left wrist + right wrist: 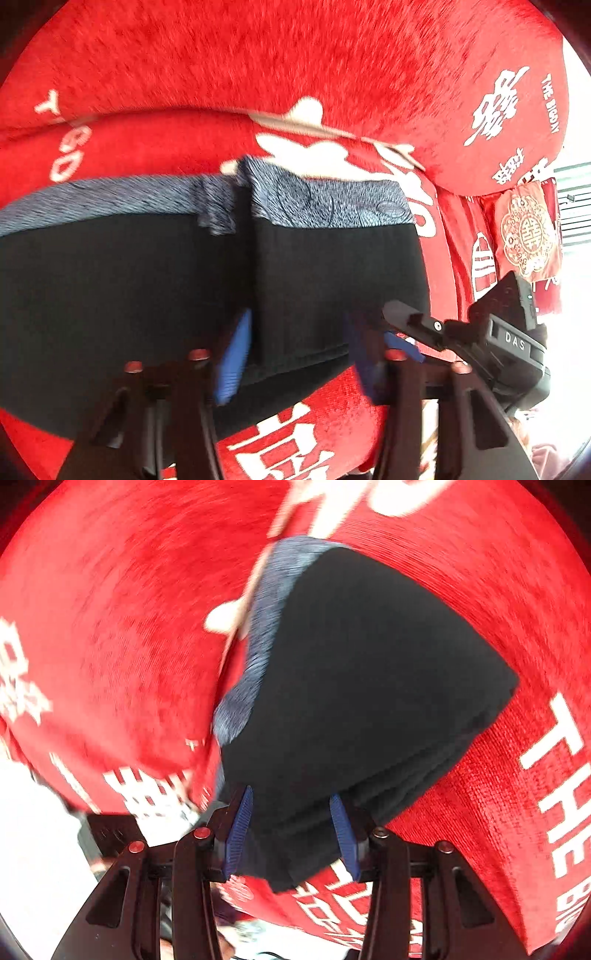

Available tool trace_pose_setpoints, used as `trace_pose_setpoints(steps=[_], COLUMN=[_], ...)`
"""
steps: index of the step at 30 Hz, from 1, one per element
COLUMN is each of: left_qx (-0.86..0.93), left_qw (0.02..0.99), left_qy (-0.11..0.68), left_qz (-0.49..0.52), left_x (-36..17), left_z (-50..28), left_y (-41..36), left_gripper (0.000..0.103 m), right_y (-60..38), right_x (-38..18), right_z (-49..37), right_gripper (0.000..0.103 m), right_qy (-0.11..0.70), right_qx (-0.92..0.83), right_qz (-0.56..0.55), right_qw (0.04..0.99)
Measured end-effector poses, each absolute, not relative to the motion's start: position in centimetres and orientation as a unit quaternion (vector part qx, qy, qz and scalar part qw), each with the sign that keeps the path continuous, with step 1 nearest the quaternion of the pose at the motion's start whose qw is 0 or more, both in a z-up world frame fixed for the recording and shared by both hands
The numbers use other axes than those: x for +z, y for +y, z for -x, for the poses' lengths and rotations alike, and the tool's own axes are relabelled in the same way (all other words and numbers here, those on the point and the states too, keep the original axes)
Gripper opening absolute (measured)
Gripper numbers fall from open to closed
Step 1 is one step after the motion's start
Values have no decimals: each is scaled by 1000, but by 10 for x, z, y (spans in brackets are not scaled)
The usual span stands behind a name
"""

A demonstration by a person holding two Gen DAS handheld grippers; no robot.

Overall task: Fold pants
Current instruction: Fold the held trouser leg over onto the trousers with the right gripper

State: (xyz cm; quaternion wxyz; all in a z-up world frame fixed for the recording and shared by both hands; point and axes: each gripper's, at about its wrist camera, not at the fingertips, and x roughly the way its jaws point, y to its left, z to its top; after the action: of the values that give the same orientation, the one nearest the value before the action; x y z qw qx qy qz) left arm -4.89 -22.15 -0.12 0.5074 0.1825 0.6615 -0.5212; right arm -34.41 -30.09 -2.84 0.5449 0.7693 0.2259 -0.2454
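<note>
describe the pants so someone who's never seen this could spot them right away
Start from the red cloth with white lettering that covers the whole surface. On it lies one dark garment, the pants, folded into a thick stack. They are the only black item there, and a grey-blue heathered waistband runs along their far edge.

I see a red plush blanket [258, 55] with white lettering spread as the surface, and near its far right edge a small red embroidered cushion [528, 236] with a gold medallion.
</note>
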Motion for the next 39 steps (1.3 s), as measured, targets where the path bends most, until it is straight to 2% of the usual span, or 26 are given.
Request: trace_pose_setpoints(steps=[1,2,3,4,10,12,14,15,16,17,19,25,32,35,36,37,38,39], left_qx=[-521,-520,-520,-521,-509,-472,-452,-446,-445,-447,-442,-429,-424,-417,-416,-415,-415,-417], left_qw=[506,508,509,509,536,558,568,577,587,593,592,598,596,597,599,602,605,607], left_qy=[661,657,655,653,635,642,650,650,646,642,645,647,650,652,651,649,645,641], left_qz=[-188,-199,-204,-208,-226,-233,-226,-213,-199,-191,-197,-197,-206,-212,-212,-213,-215,-216], left_x=[-4,-6,-7,-6,7,-2,-5,-3,0,3,2,5,0,-1,1,3,7,9], left_z=[52,55,57,59,62,58,52,47,42,38,33,27,29,29,28,28,28,27], left_y=[-223,-225,-225,-224,-196,-185,-180,-177,-174,-172,-172,-168,-158,-154,-152,-151,-149,-148], left_gripper=[29,26,18,16,16,17,40,64,71,71,71,71,71,71,71,71,71,71], right_y=[-302,-301,-303,-303,-288,-288,-291,-289,-290,-288,-281,-268,-261,-265,-267,-269,-270,-272], right_x=[-33,-34,-37,-36,-25,-34,-34,-31,-30,-26,-27,-49,-53,-56,-57,-58,-57,-52], right_z=[345,342,341,340,325,325,323,320,316,315,305,296,298,307,305,307,307,306], right_gripper=[26,5,5,5,5,5,12,15,25,35,41,41,48,48,44,21,15,14], right_qy=[218,220,224,221,305,297,277,272,270,269,275,255,231,216,211,212,214,216], right_qx=[-250,-255,-262,-260,-240,-240,-229,-216,-202,-191,-173,-170,-186,-197,-199,-199,-199,-196], right_qz=[-774,-775,-776,-776,-728,-736,-746,-747,-748,-748,-749,-784,-798,-803,-807,-810,-810,-806], right_qw=[539,534,529,530,566,560,560,567,572,576,577,539,525,519,514,510,509,515])
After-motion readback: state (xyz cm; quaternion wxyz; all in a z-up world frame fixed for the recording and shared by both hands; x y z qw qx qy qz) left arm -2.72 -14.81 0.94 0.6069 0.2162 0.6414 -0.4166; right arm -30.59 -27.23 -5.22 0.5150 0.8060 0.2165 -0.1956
